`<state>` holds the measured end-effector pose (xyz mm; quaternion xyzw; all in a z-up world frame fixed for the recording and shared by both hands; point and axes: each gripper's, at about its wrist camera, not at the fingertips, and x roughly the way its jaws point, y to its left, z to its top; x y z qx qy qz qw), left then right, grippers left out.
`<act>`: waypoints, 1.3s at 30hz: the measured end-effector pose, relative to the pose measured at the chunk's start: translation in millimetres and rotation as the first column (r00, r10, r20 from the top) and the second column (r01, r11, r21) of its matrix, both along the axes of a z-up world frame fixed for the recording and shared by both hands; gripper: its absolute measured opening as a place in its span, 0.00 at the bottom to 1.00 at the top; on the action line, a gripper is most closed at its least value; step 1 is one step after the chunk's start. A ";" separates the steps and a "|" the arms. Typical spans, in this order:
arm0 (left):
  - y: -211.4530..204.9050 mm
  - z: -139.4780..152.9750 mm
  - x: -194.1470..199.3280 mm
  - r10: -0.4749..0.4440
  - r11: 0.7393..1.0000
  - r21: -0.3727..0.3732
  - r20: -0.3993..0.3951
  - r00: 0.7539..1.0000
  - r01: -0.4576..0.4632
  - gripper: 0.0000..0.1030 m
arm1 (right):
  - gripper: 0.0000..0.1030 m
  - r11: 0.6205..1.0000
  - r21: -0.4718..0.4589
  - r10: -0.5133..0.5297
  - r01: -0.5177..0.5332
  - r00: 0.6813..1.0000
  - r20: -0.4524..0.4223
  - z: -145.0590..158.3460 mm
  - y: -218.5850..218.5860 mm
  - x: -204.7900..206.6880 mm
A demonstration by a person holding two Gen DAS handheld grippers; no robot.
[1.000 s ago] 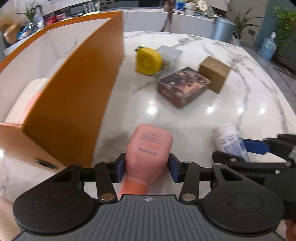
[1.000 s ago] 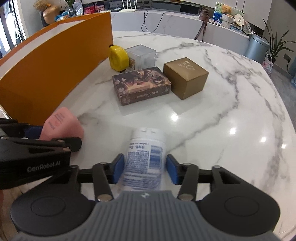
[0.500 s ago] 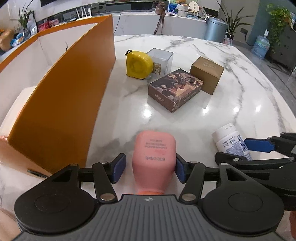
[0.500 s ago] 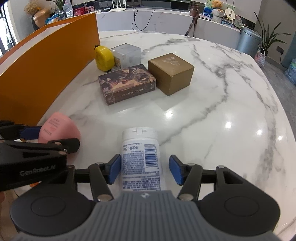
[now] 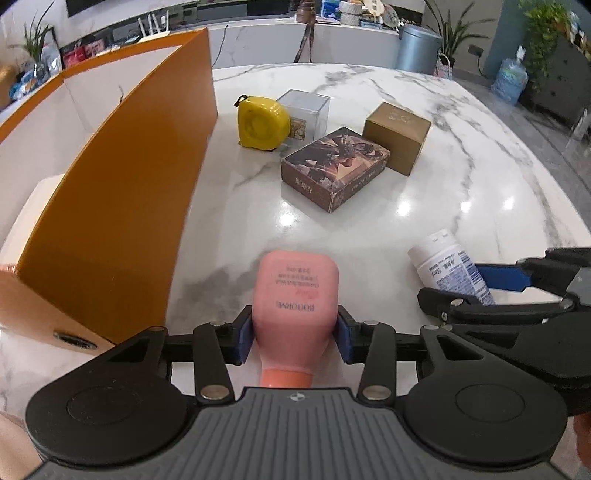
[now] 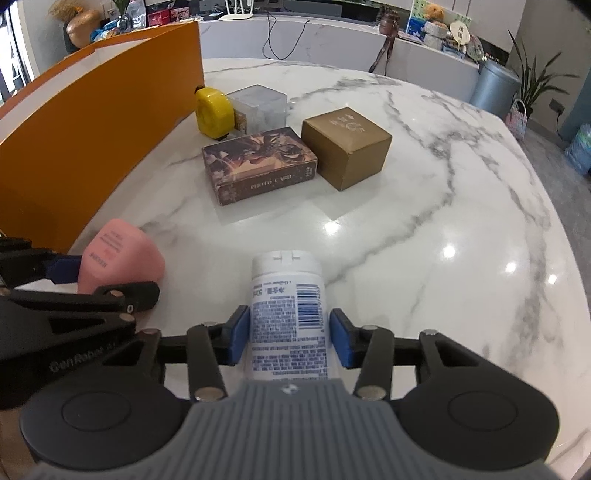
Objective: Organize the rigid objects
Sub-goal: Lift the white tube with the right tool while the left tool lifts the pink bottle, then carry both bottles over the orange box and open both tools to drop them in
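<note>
It looks like a home's living area: a marble table [image 6: 461,177] stands before a long marble counter [image 6: 332,33] crowded with a router [image 6: 238,9], a plush bear [image 6: 428,11] and knick-knacks, with potted plants [image 6: 535,77], a metal bin [image 6: 493,88] and a water jug [image 5: 511,79] around.

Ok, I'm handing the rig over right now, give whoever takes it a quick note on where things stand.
Left claw: shut on the pink bottle, low over the marble table, beside the orange box.
Right claw: pads flank the white bottle, which lies cap forward; a thin gap shows on its right side, so the grip is uncertain.
Waiting on the table: yellow tape measure, clear cube, photo card box, gold box.
Done: something pale already lies in the orange box.
Left: both bottles, then the four table items.
</note>
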<state>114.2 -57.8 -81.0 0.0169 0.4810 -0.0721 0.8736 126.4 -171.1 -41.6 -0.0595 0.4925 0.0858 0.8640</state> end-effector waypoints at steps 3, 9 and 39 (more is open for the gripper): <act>3.3 3.2 -3.4 0.007 1.000 -0.025 0.001 1.000 -0.007 0.48 | 0.45 1.000 0.004 -0.010 0.010 1.000 0.014 3.8 0.2 -2.1; 9.0 25.4 -11.5 0.025 0.996 -0.081 0.047 0.999 -0.022 0.48 | 0.44 1.000 0.003 0.003 -0.003 0.997 0.072 25.9 4.5 -6.8; 30.5 51.1 -31.1 -0.030 0.985 -0.170 0.051 0.998 0.038 0.48 | 0.56 0.990 -0.076 0.116 -0.123 0.989 -0.093 18.9 -13.8 -37.1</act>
